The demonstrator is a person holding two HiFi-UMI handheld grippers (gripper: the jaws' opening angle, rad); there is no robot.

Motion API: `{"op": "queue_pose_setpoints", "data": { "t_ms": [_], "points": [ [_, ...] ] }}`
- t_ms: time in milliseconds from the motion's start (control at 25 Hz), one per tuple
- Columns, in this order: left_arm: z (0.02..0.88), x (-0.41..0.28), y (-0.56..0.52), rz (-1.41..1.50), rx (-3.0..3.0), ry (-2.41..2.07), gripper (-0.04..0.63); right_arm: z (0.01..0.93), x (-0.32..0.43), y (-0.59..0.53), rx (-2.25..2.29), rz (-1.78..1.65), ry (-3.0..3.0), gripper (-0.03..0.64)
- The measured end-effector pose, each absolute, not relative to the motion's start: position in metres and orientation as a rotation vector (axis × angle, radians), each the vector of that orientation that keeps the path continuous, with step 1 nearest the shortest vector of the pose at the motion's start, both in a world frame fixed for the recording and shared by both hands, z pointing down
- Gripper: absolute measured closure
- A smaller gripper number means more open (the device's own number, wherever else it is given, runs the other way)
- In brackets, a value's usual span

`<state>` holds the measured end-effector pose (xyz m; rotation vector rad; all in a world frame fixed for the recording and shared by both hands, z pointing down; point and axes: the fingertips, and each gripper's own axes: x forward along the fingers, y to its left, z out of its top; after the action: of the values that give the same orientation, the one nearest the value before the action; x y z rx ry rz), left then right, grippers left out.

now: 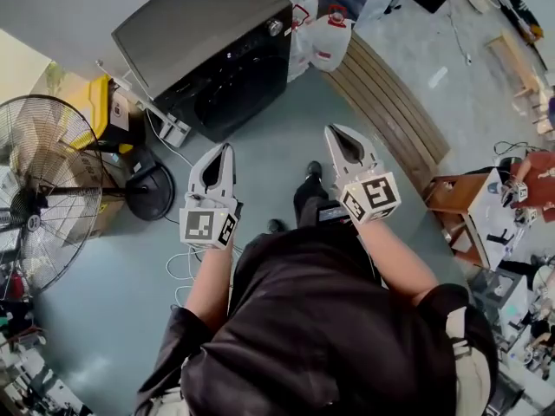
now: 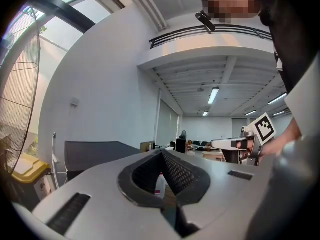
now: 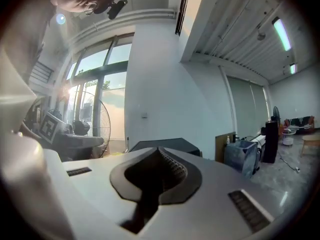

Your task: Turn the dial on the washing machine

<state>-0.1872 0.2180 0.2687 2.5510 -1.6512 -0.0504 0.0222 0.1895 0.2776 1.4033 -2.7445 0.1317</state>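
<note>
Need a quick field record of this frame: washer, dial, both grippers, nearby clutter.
washing machine: dark front, grey top, on the floor ahead of the person
dial: top front corner on the jug side, nothing touching it
left gripper: jaws together, empty, short of the machine
right gripper: jaws together, empty, short of the machine
nearby: standing fan at left; white jugs beside the machine

The washer (image 1: pixel 208 46) stands ahead, fan (image 1: pixel 39 193) to its left, jugs (image 1: pixel 325 35) at its right, left gripper (image 1: pixel 227 148) and right gripper (image 1: pixel 334 131) abreast before it
</note>
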Motion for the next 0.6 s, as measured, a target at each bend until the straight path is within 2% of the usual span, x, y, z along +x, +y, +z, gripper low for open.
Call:
{"op": "queue_pose_setpoints", "data": {
  "t_ms": [280, 600],
  "points": [
    [0.29, -0.191, 0.279, -0.054, 2.522, -1.558, 0.58, 0.3, 0.019, 0.257, 1.402, 0.191, -2.659, 0.595],
    [0.276, -0.163, 0.297, -0.08, 2.547, -1.521, 0.58, 0.283, 0.052, 0.273, 1.373, 0.144, -2.684, 0.595]
  ]
}}
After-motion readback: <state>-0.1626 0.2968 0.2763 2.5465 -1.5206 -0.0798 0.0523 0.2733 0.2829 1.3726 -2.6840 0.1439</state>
